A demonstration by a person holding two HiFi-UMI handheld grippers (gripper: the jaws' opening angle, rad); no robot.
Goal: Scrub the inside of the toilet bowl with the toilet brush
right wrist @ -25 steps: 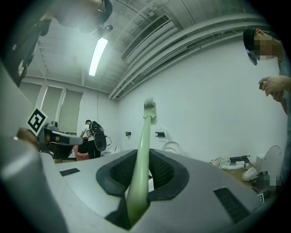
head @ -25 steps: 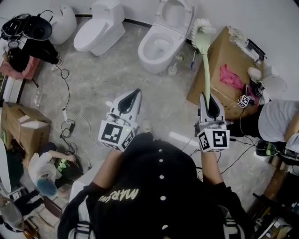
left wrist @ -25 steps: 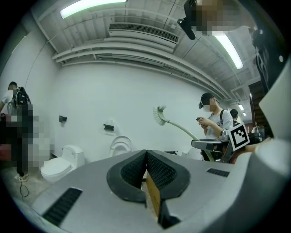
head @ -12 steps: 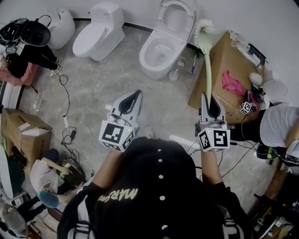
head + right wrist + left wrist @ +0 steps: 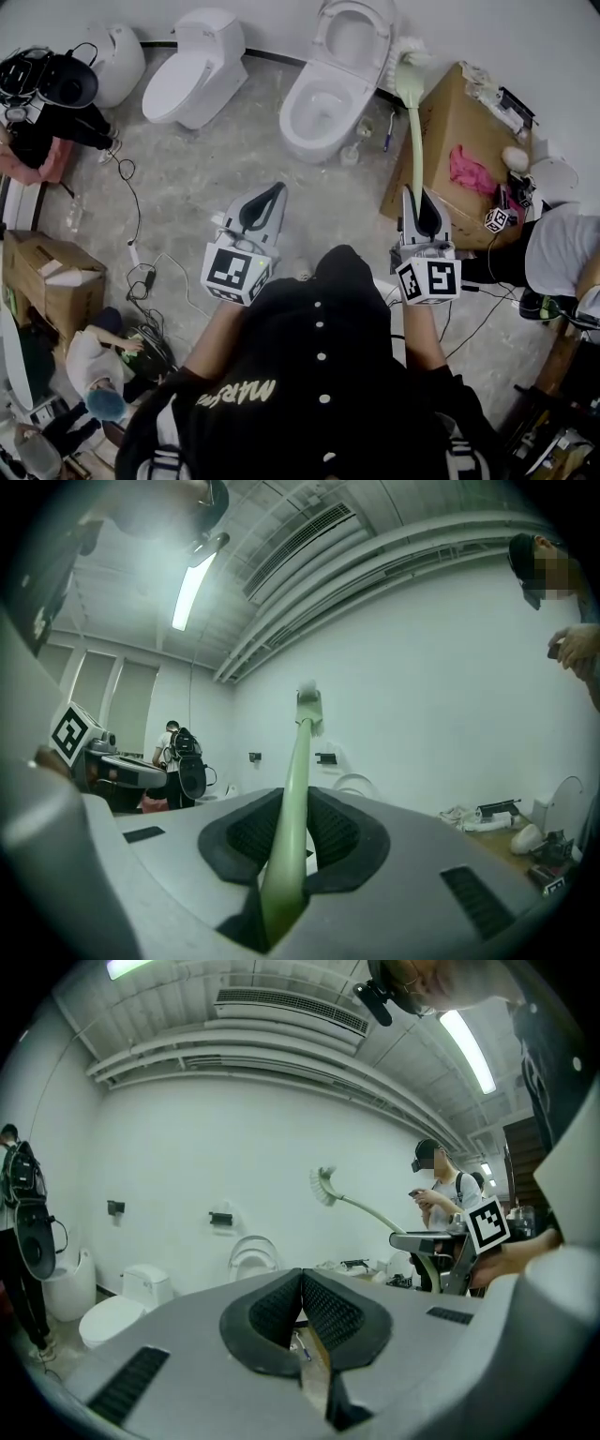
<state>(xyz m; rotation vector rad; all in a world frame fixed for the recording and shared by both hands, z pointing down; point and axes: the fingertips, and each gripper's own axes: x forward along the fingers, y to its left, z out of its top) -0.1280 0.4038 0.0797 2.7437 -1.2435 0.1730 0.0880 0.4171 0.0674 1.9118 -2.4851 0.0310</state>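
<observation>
My right gripper (image 5: pixel 422 204) (image 5: pixel 287 829) is shut on the pale green handle of the toilet brush (image 5: pixel 413 122) (image 5: pixel 293 789). The brush stands up and away from me, its white bristle head (image 5: pixel 405 53) beside the raised lid of the open white toilet (image 5: pixel 323 103). The bowl of that toilet (image 5: pixel 317 105) lies ahead and left of the brush head, with the seat up. My left gripper (image 5: pixel 265 200) (image 5: pixel 300 1307) is shut with nothing between its jaws and hovers over the floor in front of that toilet. In the left gripper view the brush (image 5: pixel 349 1199) shows at the right.
A second toilet (image 5: pixel 192 70) with its lid down stands left of the open one. A cardboard box (image 5: pixel 457 150) with a pink cloth (image 5: pixel 469 172) stands right of it. Cables (image 5: pixel 131 234) trail over the grey floor. People stand at the left and right edges.
The view has shifted slightly, and the toilets sit a little higher in the head view. Both grippers hold the same pose, and the brush stays gripped.
</observation>
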